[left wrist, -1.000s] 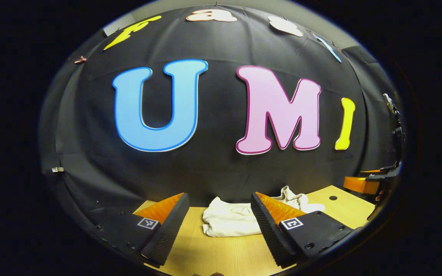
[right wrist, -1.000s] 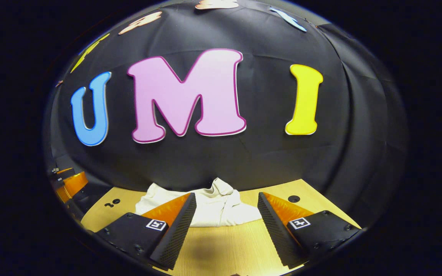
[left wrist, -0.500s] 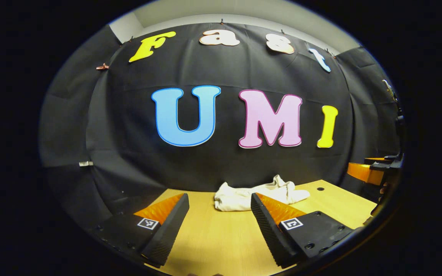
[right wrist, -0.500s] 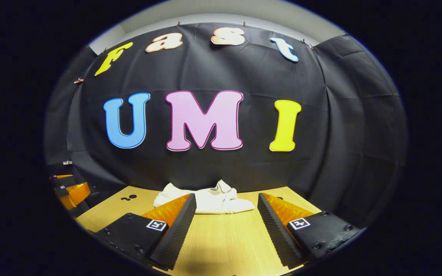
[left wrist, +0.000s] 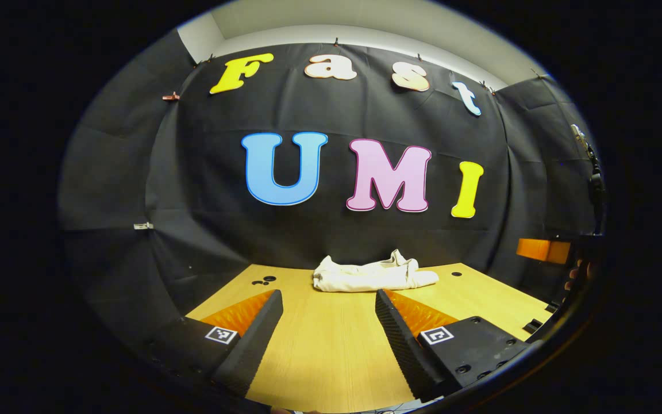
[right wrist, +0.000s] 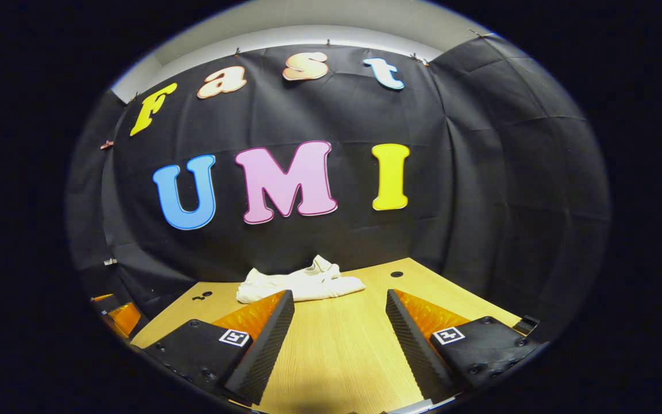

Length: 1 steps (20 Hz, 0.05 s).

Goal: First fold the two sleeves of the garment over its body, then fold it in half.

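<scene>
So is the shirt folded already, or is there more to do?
It looks done: the white garment lies as a compact folded bundle at the far end of the wooden table, no sleeve sticking out. Nothing is in hand: the left tongs and right tongs are open and empty, well short of it. Nothing seems left, though its neatness is hard to judge from here.

Your left gripper (left wrist: 328,328) has two wedge-shaped fingers with black ribbed pads on their inner faces and glossy orange panels on their outer slopes. Each finger sits on a matte black block that carries a small white square tag with a black pattern, and dark screws dot the blocks near their edges. Your right gripper (right wrist: 339,333) is built the same: ribbed black pads, orange flanks, black screwed bases, and one square black-and-white marker on each side.
</scene>
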Tool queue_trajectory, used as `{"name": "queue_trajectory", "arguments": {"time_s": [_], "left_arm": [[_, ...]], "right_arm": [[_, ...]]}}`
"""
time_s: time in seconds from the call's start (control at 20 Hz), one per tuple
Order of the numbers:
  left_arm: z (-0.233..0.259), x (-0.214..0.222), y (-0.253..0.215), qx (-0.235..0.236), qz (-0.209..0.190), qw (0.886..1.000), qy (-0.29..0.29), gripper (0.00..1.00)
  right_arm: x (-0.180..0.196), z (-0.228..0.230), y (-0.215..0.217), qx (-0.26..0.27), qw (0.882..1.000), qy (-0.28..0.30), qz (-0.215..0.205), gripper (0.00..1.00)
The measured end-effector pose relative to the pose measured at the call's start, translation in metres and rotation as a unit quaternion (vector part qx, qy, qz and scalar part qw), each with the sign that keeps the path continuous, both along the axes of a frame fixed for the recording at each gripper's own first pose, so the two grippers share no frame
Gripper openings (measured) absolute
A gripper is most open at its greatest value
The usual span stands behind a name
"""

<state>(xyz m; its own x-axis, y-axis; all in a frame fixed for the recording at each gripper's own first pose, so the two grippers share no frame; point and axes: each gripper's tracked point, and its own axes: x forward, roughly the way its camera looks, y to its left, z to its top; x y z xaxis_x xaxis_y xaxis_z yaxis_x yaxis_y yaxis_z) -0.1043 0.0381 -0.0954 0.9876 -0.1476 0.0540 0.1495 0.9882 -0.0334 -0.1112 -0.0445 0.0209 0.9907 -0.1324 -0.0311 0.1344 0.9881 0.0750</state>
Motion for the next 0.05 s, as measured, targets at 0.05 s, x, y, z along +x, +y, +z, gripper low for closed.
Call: {"name": "queue_trajectory", "arguments": {"time_s": [0.05], "left_arm": [[-0.0003, -0.0075, 0.0007, 0.011, 0.002, 1.0, -0.011, 1.0]], "right_arm": [[-0.0073, 0.0016, -0.0041, -0.003, 1.0, -0.008, -0.002, 0.98]]}}
